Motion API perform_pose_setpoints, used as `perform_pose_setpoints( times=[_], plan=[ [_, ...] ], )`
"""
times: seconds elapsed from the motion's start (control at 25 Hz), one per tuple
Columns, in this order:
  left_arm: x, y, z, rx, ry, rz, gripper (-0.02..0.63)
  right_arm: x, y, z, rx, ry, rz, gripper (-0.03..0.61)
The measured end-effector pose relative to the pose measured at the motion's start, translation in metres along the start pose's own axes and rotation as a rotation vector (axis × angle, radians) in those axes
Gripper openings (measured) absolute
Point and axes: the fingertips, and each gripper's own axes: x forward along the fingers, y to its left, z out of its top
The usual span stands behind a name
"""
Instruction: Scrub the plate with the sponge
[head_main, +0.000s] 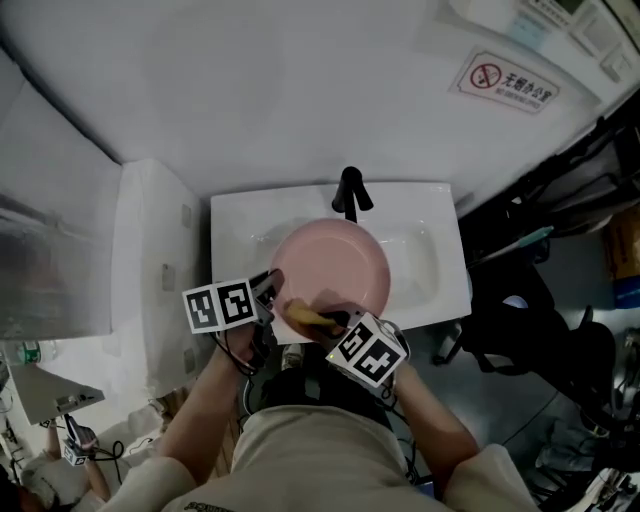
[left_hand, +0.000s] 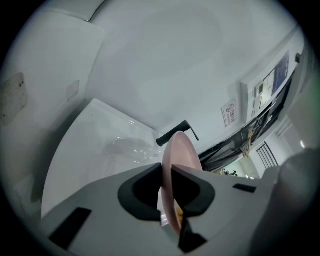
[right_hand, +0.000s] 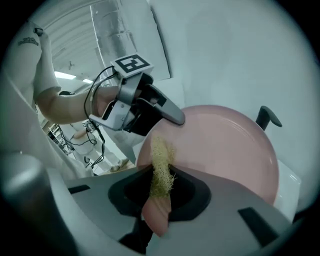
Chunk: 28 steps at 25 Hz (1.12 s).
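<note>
**Scrubbing under way at the near rim**

The left hand-held gripper (left_hand: 166, 172) pinches the pink plate (head_main: 330, 262) by its rim, over the sink (head_main: 440, 270). The right hand-held gripper (right_hand: 160, 187) is clamped on the sponge (right_hand: 161, 165), which is pressed against the plate's near edge. Next, likely, come firm strokes across the face.

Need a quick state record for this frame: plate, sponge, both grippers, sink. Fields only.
plate: pink, held over the sink
sink: white, black faucet at the back
left gripper: shut on the plate's rim
right gripper: shut on the sponge
sponge: yellow, fibrous, against the plate's near edge
task state: sponge on plate, positioned for scrubbing
</note>
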Motion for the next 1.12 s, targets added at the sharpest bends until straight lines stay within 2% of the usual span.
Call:
perform_pose_setpoints(
  times=[0.4, 0.6, 0.76, 0.92, 1.12],
  plan=[
    [-0.012, -0.016, -0.003, 0.007, -0.006, -0.027, 0.043, -0.010, -0.043, 0.039, -0.002, -0.063, -0.165, 0.075],
    [-0.014, -0.030, -0.010, 0.033, 0.028, -0.080, 0.045, -0.029, -0.087, 0.047, 0.090, -0.122, -0.340, 0.074],
    [-0.016, -0.037, -0.017, 0.028, 0.035, -0.118, 0.051, -0.048, -0.114, 0.034, 0.129, -0.110, -0.419, 0.075],
    [-0.019, -0.037, -0.009, 0.043, 0.016, -0.118, 0.051, -0.068, -0.132, 0.009, 0.143, -0.061, -0.488, 0.075],
    [-0.027, -0.031, 0.006, 0.022, -0.035, -0.099, 0.051, -0.083, -0.131, -0.018, 0.152, 0.005, -0.491, 0.075]
  ],
)
